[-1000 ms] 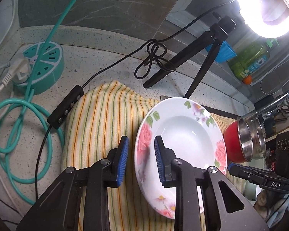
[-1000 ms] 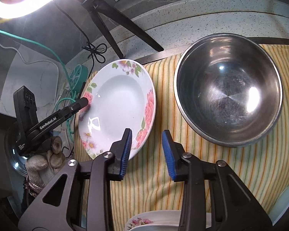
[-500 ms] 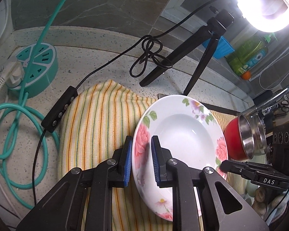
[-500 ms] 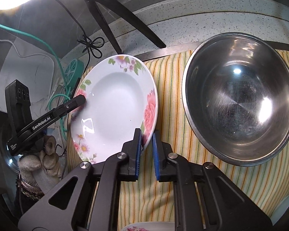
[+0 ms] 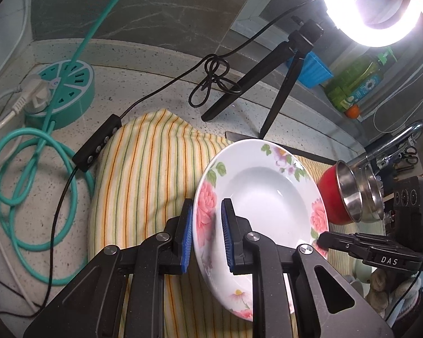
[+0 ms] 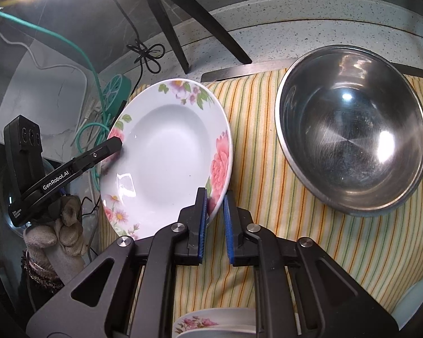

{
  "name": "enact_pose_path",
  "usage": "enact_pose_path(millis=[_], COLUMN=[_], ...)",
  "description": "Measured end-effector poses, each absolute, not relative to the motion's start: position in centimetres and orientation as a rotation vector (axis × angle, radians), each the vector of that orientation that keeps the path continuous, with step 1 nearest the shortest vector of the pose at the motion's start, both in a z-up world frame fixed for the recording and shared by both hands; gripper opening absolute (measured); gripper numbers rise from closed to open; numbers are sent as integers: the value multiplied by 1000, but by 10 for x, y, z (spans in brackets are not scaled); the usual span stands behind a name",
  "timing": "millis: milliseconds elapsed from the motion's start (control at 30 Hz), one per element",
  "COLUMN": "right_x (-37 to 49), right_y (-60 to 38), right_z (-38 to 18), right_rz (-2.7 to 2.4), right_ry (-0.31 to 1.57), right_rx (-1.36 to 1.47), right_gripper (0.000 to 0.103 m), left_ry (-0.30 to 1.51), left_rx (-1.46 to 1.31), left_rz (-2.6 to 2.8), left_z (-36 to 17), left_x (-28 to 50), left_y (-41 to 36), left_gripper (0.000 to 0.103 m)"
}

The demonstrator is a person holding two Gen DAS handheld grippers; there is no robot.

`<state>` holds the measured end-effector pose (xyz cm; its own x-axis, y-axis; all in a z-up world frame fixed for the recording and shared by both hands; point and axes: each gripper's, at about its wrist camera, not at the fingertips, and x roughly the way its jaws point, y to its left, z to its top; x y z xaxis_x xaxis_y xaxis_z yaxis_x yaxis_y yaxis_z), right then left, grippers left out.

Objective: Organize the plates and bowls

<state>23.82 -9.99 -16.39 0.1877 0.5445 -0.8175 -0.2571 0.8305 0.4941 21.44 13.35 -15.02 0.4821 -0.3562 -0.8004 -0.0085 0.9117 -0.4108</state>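
Both tools are on the same floral plate (image 5: 268,202) right now: the left tool (image 5: 207,235) has its blue pads (image 5: 186,233) on either side of the near-left rim, and the right tool (image 6: 214,225) is pinching the opposite edge, so both look clamped on it rather than loose. The plate sits tilted, the side at the left tool looking raised off the striped cloth (image 5: 152,169), so I'd call this the pick-up step for one plate, carried two-handed. Just off to the right of the right tool is the big steel bowl (image 6: 352,146), sitting upright on the same cloth, apart from the plate. Right under the right tool, at the bottom edge, there's another floral dish (image 6: 211,324), only partly visible, which might be the stack this one belongs on. Next move probably needs both tools moving together and level, since a slick ceramic rim could slip out of the pads if one side leads. Past the left tool there's a red pot (image 5: 338,197) and a teal power strip (image 5: 62,93) on the counter (image 5: 155,84).
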Motion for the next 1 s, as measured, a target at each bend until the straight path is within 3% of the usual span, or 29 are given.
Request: enact_pose_path(millis=[1000], right_x=[157], right_y=[-153], right_z=[-118], right_rz=[646], right_ry=[1183], right_rx=[267], right_gripper=[12], left_ry=[941], left_rx=[-396], left_rz=[-252], left_z=[-91], left_x=[115], left_y=[88], left_gripper=[17])
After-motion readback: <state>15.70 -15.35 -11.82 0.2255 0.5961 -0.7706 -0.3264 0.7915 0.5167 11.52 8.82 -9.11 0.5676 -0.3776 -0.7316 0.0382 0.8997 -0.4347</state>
